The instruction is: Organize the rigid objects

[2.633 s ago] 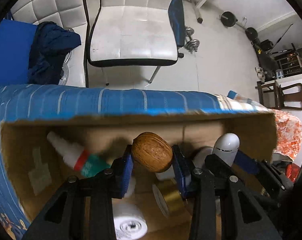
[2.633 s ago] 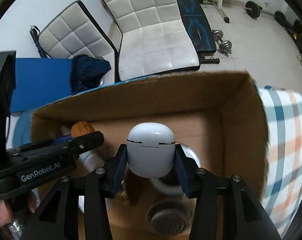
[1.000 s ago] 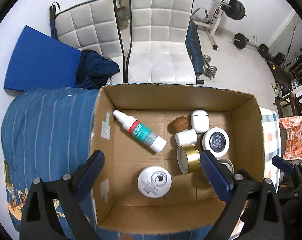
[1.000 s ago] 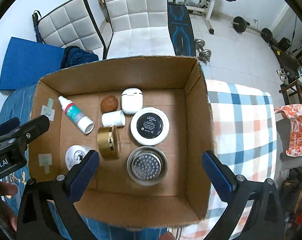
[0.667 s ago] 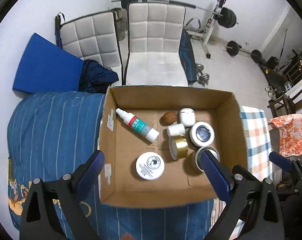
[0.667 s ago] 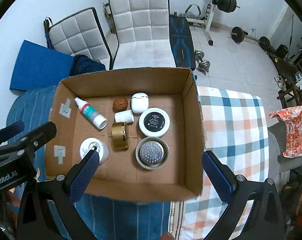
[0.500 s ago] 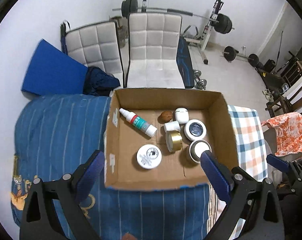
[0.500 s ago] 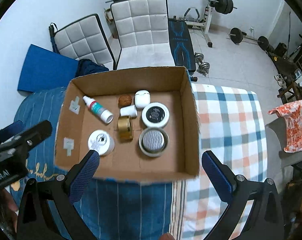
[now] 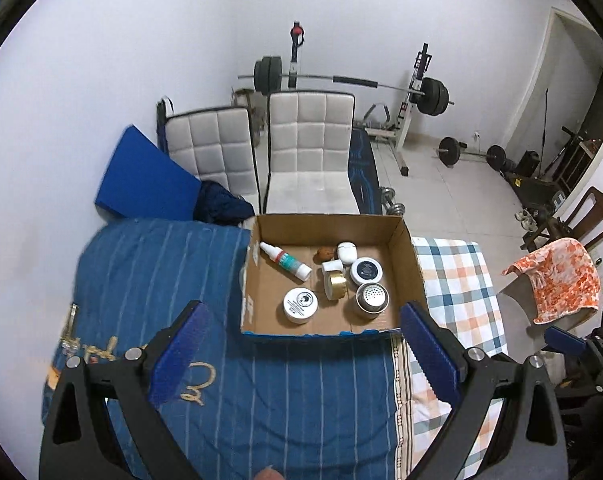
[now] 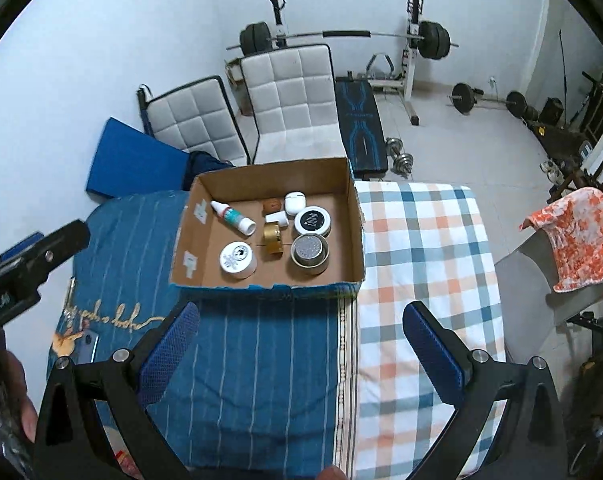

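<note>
While both grippers hang high above the bed, the cardboard box [image 9: 405,256] sits at the far edge of the mattress, straddling the blue striped cover [image 9: 149,280] on the left and the checked cover [image 10: 421,240] on the right. Open bedding lies all along its near wall. The left gripper [image 9: 301,354] has its jaws spread wide and empty, the box well beyond its fingertips and centred between them. The right gripper [image 10: 299,344] is equally wide and empty, the box ahead and slightly left of its gap. Inside the box lie a spray bottle [image 9: 285,261], a walnut [image 9: 324,254], a white earbud case [image 9: 347,251], a small white cylinder [image 9: 332,267], a gold tin [image 9: 335,285], a dark-lidded jar [image 9: 366,270], a perforated metal tin [image 9: 372,299] and a white-lidded jar [image 9: 300,305]. Only the right wrist view shows the left gripper's black body at far left and part of a hand [image 10: 5,392] holding it. Two white chairs [image 9: 301,152] stand beyond the box.
</note>
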